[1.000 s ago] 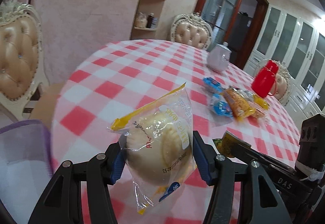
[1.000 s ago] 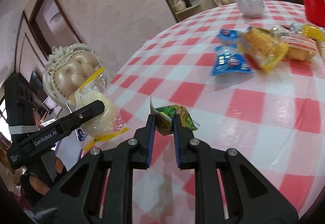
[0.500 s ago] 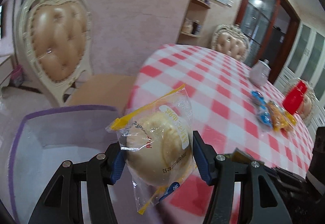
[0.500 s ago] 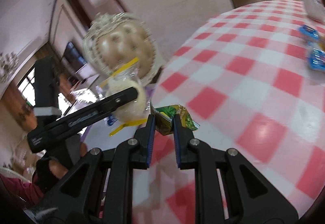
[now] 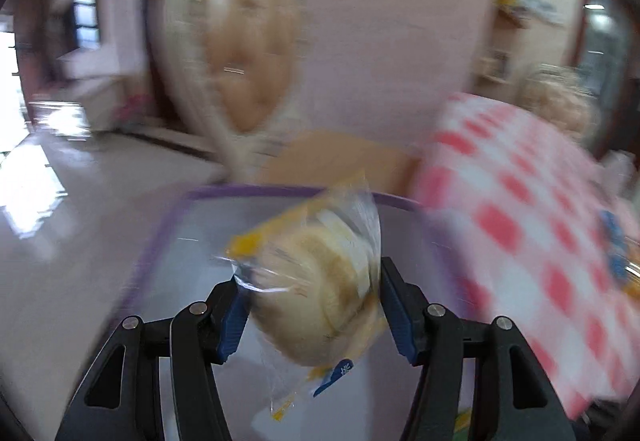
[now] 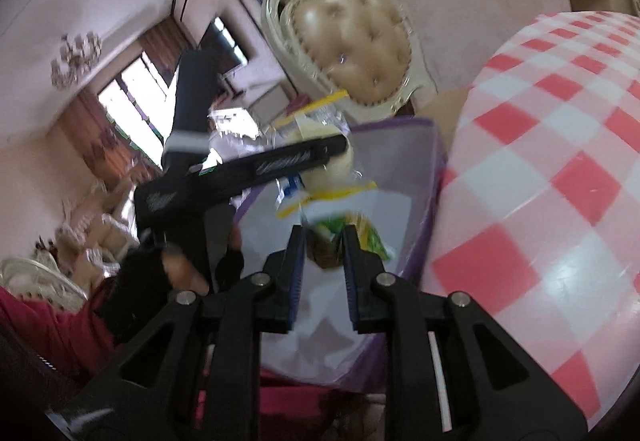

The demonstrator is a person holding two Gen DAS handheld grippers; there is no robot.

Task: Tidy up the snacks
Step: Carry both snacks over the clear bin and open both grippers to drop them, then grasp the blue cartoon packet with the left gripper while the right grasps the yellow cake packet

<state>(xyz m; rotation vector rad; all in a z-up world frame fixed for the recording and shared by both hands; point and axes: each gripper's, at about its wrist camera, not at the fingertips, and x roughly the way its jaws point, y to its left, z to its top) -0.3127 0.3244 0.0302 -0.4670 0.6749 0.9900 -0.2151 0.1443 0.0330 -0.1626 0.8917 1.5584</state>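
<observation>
A: Both grippers have swung off the table (image 6: pixel 560 145) and now hang over the bin (image 6: pixel 424 161).

B: Yes. The left gripper (image 5: pixel 310 305) clamps the bun (image 5: pixel 316 293); the right gripper (image 6: pixel 322 261) pinches the green packet (image 6: pixel 340 231). Blurry, but dropping them in looks next.

purple-rimmed bin (image 5: pixel 280 192), red-and-white checked tablecloth (image 6: pixel 560 161), green-yellow packet (image 6: pixel 360 237)
</observation>
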